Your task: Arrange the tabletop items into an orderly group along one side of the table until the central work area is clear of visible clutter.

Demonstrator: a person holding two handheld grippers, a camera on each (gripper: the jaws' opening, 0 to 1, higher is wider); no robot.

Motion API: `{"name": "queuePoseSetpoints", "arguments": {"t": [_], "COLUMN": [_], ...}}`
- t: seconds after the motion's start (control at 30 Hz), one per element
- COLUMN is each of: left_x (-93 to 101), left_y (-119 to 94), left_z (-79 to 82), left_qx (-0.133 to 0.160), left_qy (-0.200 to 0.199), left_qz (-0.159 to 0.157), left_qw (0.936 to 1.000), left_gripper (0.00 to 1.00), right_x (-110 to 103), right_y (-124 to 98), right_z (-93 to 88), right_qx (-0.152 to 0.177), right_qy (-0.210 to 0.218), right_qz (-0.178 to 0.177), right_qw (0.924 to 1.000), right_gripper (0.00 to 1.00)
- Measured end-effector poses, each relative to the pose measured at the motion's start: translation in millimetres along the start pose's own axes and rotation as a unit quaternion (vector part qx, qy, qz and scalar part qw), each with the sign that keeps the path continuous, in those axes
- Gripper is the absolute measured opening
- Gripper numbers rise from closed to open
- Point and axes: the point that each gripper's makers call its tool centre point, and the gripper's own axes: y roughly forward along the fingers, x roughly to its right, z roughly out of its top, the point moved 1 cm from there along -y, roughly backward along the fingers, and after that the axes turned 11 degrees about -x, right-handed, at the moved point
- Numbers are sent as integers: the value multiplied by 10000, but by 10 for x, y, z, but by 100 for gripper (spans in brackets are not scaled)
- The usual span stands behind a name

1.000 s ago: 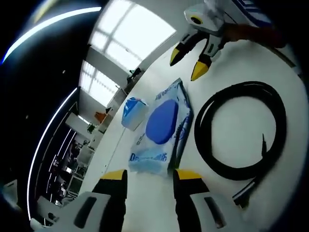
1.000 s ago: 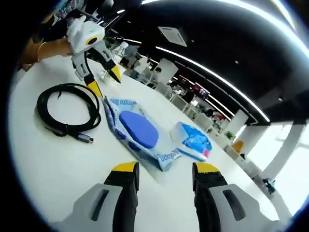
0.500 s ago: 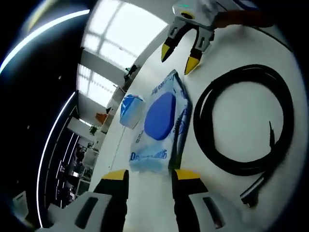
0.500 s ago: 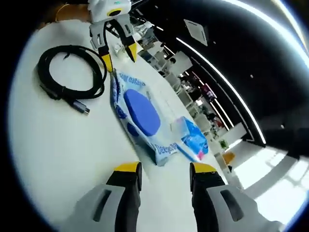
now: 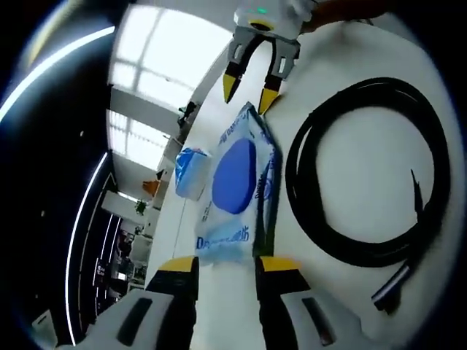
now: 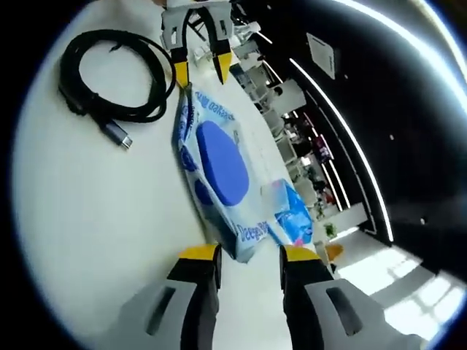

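A wet-wipes pack [image 5: 237, 186] [image 6: 219, 168] with a blue oval lid lies flat on the white table [image 5: 350, 168] [image 6: 87, 204]. My left gripper [image 5: 226, 266] stands open at one end of the pack, whose edge reaches in between the yellow tips. My right gripper [image 6: 248, 255] is open at the opposite end, with a corner of the pack between its tips. Each gripper appears in the other's view: the right gripper [image 5: 248, 93] and the left gripper [image 6: 201, 73], both open above the pack's far end. A coiled black cable [image 5: 295, 168] [image 6: 67, 76] lies beside the pack.
A small blue-and-white tissue pack [image 5: 190, 171] [image 6: 292, 211] sits on the other side of the wipes pack from the cable. The cable's metal plug [image 6: 117, 135] points out over bare table. Office desks, windows and ceiling light strips lie beyond the table.
Both grippers have closed in on the wipes pack from opposite ends. Their tips now sit at its edges. Pack, cable and tissue pack have stayed put.
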Motion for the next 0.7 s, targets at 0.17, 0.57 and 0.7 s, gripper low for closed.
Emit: {"name": "queuePoseSetpoints", "arguments": {"t": [0.17, 0.57, 0.7], "left_x": [36, 161, 123], "left_y": [25, 97, 86], "left_z": [23, -15, -19], "left_qx": [45, 16, 27], "left_qy": [49, 213, 258], "left_qz": [-34, -281, -169], "left_qw": [10000, 9994, 9995], "left_gripper": [25, 5, 3], "right_x": [-75, -85, -79], "right_y": [60, 98, 87], "right_z": [-8, 15, 23], "right_qx": [-13, -16, -17], "right_qy": [-219, -395, -365], "right_qz": [190, 191, 191], "right_qw": [9996, 9990, 9991], "right_gripper": [15, 2, 1]}}
